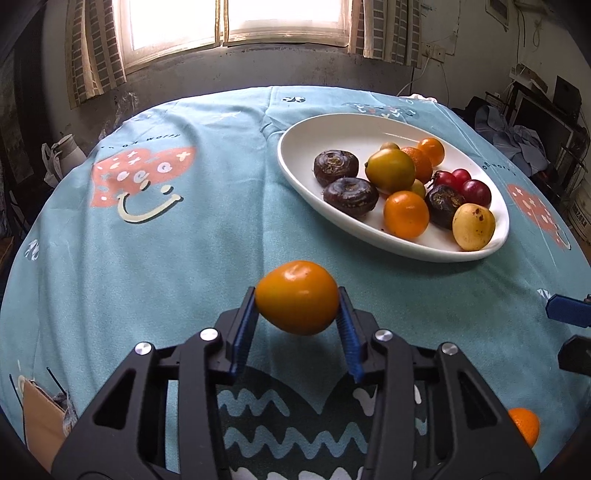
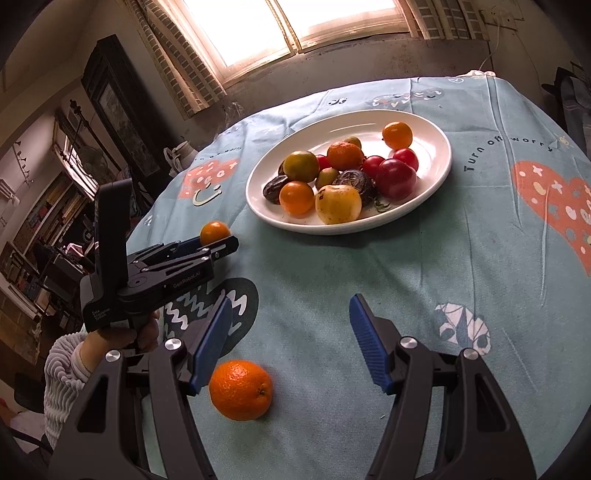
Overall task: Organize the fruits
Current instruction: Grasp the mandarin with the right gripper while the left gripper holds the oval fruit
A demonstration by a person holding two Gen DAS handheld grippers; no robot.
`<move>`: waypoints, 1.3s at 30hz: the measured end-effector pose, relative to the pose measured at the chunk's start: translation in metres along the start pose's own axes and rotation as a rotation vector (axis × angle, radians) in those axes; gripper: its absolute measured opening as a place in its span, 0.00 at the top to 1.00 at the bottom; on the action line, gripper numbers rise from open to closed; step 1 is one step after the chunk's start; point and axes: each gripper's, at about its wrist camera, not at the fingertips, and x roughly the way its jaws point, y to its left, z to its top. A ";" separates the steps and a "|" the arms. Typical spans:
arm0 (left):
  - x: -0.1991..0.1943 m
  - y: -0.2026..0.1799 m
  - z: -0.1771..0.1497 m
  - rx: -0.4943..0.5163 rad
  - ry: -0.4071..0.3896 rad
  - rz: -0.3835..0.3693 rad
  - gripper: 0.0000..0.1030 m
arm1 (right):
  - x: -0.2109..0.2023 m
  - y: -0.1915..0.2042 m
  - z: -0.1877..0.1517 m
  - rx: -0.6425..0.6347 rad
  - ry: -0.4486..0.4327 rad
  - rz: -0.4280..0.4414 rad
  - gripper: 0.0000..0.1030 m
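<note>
Left gripper (image 1: 297,314) clamps a small orange fruit (image 1: 297,297) between its blue pads, lifted above the teal tablecloth (image 1: 177,258) at near left. Just right of it, a mandarin (image 2: 241,390) lies on the cloth beside the right gripper (image 2: 291,345), whose jaws stand wide apart, holding nothing. Farther right, the white oval plate (image 2: 436,173) holds mixed fruits.

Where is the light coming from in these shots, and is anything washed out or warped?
Left wrist view: the window behind the table is blown out white, and the held orange fruit carries a small highlight on top. Right wrist view: the same window overexposes, the plate glares faintly, and the fisheye bends the table's edge.
</note>
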 end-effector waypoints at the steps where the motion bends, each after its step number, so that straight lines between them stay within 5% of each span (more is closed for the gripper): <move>1: -0.002 0.002 0.000 -0.008 -0.003 -0.002 0.59 | 0.000 0.005 -0.004 -0.024 0.011 0.003 0.36; 8: -0.001 0.004 -0.001 -0.013 0.004 -0.001 0.59 | 0.007 0.037 -0.030 -0.191 0.058 -0.023 0.35; 23: 0.008 0.004 -0.003 -0.009 0.037 0.001 0.59 | 0.013 0.061 -0.049 -0.326 0.051 -0.200 0.36; 34: 0.012 0.003 -0.004 -0.006 0.053 0.007 0.58 | 0.014 0.066 -0.052 -0.352 0.039 -0.214 0.36; 39: 0.013 0.001 -0.004 0.005 0.056 0.006 0.50 | 0.011 0.070 -0.056 -0.369 0.043 -0.191 0.37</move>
